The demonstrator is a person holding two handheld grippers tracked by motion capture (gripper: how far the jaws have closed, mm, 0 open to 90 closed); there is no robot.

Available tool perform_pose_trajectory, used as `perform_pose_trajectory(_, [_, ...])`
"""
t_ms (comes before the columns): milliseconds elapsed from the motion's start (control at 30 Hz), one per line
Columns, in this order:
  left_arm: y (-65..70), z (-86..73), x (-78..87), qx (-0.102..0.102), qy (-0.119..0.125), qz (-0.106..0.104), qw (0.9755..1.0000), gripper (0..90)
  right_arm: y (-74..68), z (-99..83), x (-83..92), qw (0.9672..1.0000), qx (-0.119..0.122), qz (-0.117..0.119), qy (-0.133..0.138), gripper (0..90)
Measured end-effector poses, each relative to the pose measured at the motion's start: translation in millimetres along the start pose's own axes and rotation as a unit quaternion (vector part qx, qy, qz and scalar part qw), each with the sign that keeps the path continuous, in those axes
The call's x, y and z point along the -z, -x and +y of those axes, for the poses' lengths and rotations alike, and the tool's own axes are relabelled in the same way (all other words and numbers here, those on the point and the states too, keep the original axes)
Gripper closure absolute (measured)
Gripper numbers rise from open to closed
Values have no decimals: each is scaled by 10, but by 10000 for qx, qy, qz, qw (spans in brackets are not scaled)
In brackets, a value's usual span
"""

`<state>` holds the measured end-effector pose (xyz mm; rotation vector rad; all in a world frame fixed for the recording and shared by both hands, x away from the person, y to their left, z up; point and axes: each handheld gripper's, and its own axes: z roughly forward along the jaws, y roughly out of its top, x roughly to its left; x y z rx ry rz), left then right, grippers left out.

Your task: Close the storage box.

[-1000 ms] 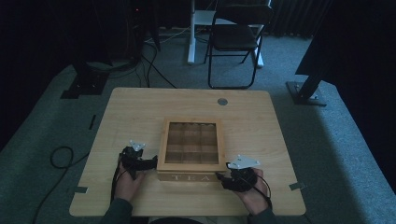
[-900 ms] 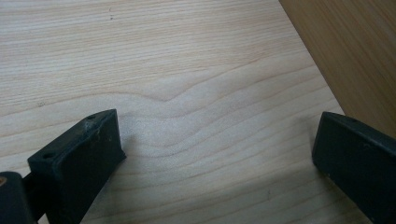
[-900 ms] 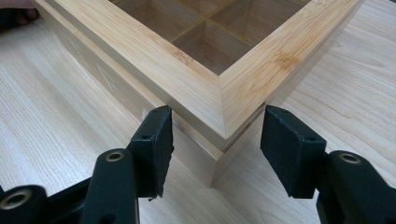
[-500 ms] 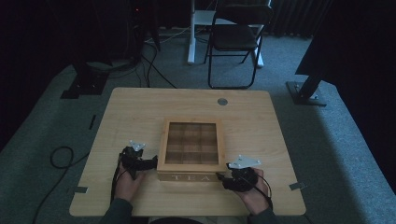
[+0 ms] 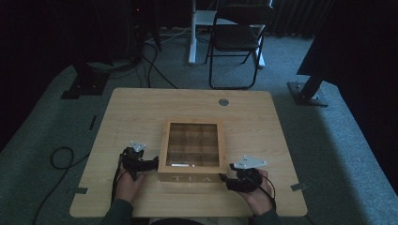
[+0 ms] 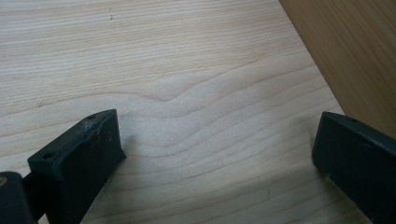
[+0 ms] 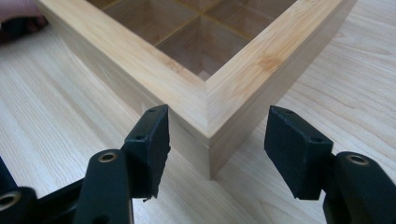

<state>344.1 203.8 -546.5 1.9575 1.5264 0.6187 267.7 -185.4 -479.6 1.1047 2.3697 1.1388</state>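
Pale wood table (image 5: 141,112) on grey carpet (image 5: 338,140) — both grippers' fingers apart, tea box (image 5: 192,154) between.

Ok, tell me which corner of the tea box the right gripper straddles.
The near right corner of the tea box: the right gripper has one jaw on either side of it.

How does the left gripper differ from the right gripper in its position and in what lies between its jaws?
The left gripper sits at the tea box's left side; the right gripper sits at its front right corner. The left jaws hold only bare table between them, while the right jaws straddle the box corner without pressing it. Both stand open.
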Motion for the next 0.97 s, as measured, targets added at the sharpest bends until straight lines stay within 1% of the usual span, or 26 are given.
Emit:
perform_pose_trajectory(33, [-1, 0, 0, -3, 0, 0, 10000, 16, 15, -2, 7, 10000, -28, 14, 33, 403])
perform_pose_trajectory(200, [-2, 0, 1, -12, -8, 0, 10000, 16, 77, 19, 85, 9996, -137, -104, 217, 406])
perform_pose_trajectory(300, [-2, 0, 1, -13, -8, 1, 10000, 16, 111, 34, 111, 9993, -179, -134, 291, 410])
perform_pose_trajectory(333, [-2, 0, 1, -13, -8, 1, 10000, 16, 150, 56, 136, 9988, -221, -267, 345, 409])
perform_pose_trajectory(367, [-2, 0, 1, -13, -8, 1, 10000, 16, 172, 69, 146, 9986, -254, -289, 375, 409])
perform_pose_trajectory(500, [-2, 0, 1, -11, -6, 1, 10000, 16, 273, 145, 158, 9971, -311, -498, 485, 404])
perform_pose_trajectory(567, [-2, 1, 1, -12, -8, 1, 10000, 16, 332, 188, 150, 9958, -384, -612, 562, 402])
perform_pose_trajectory(667, [-2, 1, 1, -11, -6, 1, 10000, 16, 414, 250, 108, 9939, -495, -756, 636, 401])
perform_pose_trajectory(767, [-1, 0, 0, -4, 0, 3, 10000, 16, 491, 301, 17, 9920, -570, -906, 662, 398])
perform_pose_trajectory(867, [-1, 1, -1, -6, -1, 2, 10000, 16, 568, 323, -103, 9903, -695, -994, 680, 398])
perform_pose_trajectory(967, [0, 4, -4, -6, -1, 8, 10000, 16, 652, 308, -268, 9887, -816, -1105, 607, 391])
